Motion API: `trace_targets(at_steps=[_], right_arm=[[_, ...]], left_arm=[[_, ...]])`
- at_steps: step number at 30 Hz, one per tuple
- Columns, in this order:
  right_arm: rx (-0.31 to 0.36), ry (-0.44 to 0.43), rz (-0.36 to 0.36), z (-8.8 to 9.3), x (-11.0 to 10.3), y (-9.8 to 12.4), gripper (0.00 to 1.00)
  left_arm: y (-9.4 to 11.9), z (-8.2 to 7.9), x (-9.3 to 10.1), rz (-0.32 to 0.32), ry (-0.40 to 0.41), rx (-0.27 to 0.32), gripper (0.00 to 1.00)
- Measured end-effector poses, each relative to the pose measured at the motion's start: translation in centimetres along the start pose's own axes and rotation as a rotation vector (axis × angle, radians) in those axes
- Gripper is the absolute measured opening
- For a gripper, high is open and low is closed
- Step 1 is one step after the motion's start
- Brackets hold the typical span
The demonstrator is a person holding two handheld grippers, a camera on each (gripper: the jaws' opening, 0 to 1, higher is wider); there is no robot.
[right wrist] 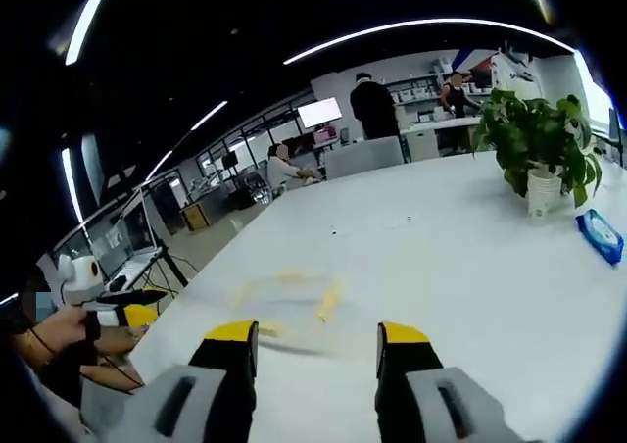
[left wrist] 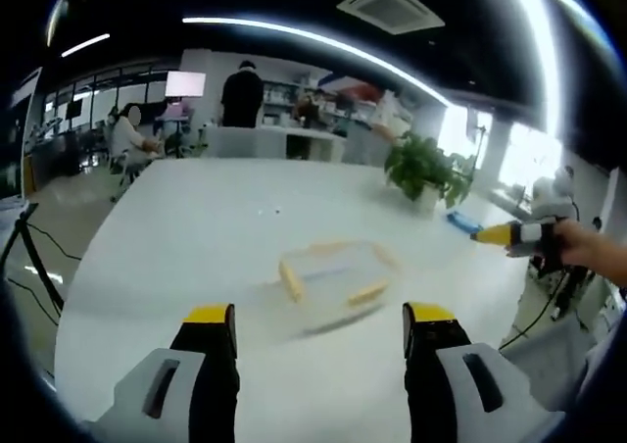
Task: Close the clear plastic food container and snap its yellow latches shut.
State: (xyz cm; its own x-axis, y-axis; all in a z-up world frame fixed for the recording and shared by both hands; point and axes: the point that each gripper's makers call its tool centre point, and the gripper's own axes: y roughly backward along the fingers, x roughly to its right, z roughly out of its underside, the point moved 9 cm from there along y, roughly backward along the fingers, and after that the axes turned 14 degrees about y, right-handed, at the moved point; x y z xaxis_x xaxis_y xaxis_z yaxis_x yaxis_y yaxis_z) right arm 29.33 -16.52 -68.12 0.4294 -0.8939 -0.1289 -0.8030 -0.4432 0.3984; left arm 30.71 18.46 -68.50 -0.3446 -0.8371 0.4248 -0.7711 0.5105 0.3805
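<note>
Left gripper view looks along the left claw point(left wrist: 319, 330), whose two yellow-tipped jaws stand well apart with nothing between them, over the white table point(left wrist: 196, 237). Ahead of the jaws, near the middle of the table, lies the clear plastic container point(left wrist: 333, 278), blurred, with a yellow latch point(left wrist: 291, 279) on its left side, another point(left wrist: 368, 292) on its near right edge, and a fainter one on the far right. Whether the lid is seated cannot be told through the blur. At the right edge a hand point(left wrist: 588, 245) holds the other gripper out beyond the table; past it sit a potted plant point(left wrist: 427, 172) and a blue packet point(left wrist: 460, 221).

In the right gripper view the right claw point(right wrist: 318, 350) is likewise released, jaws apart and empty, with the container lying just beyond them and slightly left, one yellow latch showing at its right side.

The container looks light, thin-walled and smooth, so it should slide on the bare table under any sideways push; one claw would likely need to steady it from above while the other works. The walls may flex, so pressure is better placed on the lid near the rim. Each latch is a small stiff flap, best pressed at its free outer edge until it seats.
</note>
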Motion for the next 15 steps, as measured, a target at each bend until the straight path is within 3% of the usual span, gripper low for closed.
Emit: trace_targets(at_steps=[15], right_arm=[[-0.009, 0.039, -0.003, 0.17, -0.30, 0.37, 0.47]], left_arm=[[0.26, 0.03, -0.26, -0.007, -0.017, -0.003, 0.68]])
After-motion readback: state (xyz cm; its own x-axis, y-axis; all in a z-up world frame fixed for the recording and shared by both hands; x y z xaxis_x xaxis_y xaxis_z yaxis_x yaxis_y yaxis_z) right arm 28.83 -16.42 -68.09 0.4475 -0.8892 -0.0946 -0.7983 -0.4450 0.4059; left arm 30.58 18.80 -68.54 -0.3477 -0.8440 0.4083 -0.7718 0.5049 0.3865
